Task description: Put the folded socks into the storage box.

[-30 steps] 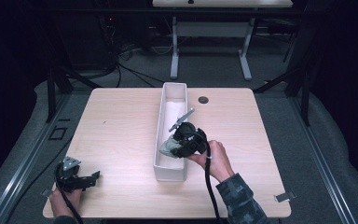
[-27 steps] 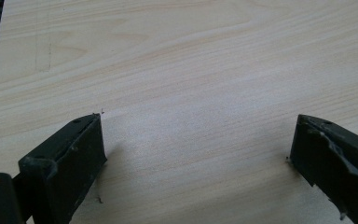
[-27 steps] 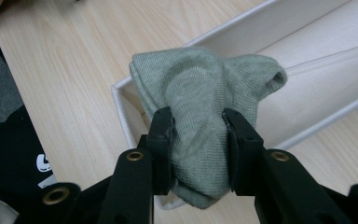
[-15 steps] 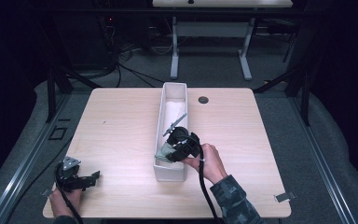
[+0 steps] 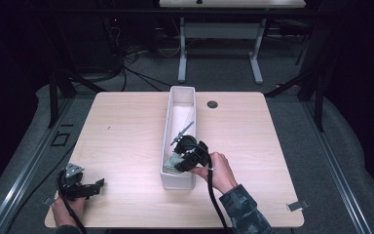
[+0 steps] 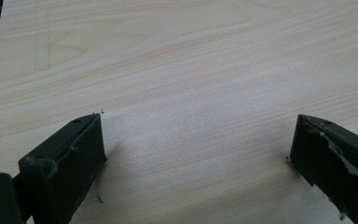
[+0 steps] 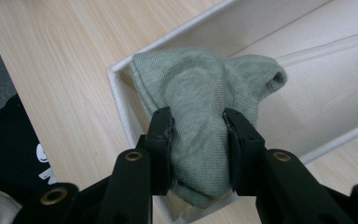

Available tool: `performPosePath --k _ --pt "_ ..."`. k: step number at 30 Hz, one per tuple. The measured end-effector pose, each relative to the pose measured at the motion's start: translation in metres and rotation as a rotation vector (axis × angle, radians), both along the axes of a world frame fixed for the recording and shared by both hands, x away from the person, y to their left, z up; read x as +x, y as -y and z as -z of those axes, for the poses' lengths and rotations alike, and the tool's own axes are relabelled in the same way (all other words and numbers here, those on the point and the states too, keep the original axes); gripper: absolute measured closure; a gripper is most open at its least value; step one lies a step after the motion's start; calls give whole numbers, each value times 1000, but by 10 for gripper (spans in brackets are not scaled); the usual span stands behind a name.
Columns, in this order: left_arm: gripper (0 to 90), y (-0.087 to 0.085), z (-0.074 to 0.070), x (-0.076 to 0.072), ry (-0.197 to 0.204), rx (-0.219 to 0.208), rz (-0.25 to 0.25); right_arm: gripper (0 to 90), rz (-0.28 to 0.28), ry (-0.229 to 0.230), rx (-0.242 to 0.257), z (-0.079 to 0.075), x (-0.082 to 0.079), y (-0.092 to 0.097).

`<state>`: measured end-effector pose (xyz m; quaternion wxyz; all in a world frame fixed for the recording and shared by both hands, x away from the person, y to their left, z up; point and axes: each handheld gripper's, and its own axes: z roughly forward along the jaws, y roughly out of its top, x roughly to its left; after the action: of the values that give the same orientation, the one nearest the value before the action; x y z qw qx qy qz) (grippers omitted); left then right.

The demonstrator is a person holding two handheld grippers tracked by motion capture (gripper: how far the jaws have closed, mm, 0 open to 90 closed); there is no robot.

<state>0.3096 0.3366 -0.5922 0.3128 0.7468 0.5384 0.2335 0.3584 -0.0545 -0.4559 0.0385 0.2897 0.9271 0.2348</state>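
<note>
A grey-green sock [image 7: 205, 102] is bunched in the near end of a long white box [image 5: 167, 127]. My right gripper [image 7: 198, 128] is shut on the sock, its black jaws pressing the fabric from both sides over the box's near corner. From the high view the right gripper [image 5: 185, 155] sits over the box's near end, and a bit of the sock [image 5: 175, 160] shows beneath it. My left gripper [image 5: 99, 183] rests at the table's near left corner. Its jaws stand wide apart over bare wood, so the left gripper [image 6: 196, 144] is open with nothing between them.
The light wooden table [image 5: 117, 126] has a round black grommet [image 5: 212, 104] near its far edge. A dark metal frame and grey floor surround the table, with another desk's legs behind. The white box's far half [image 5: 182, 105] holds nothing visible.
My right gripper has moved left and down with the sock, from above the box's right wall into its near end. The left gripper has stayed put.
</note>
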Motion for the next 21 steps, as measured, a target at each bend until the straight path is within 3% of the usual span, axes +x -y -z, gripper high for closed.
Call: performPosePath --k 21 --pt "31 0 0 0 0 0 0 607 0 -21 -48 10 4 -6"
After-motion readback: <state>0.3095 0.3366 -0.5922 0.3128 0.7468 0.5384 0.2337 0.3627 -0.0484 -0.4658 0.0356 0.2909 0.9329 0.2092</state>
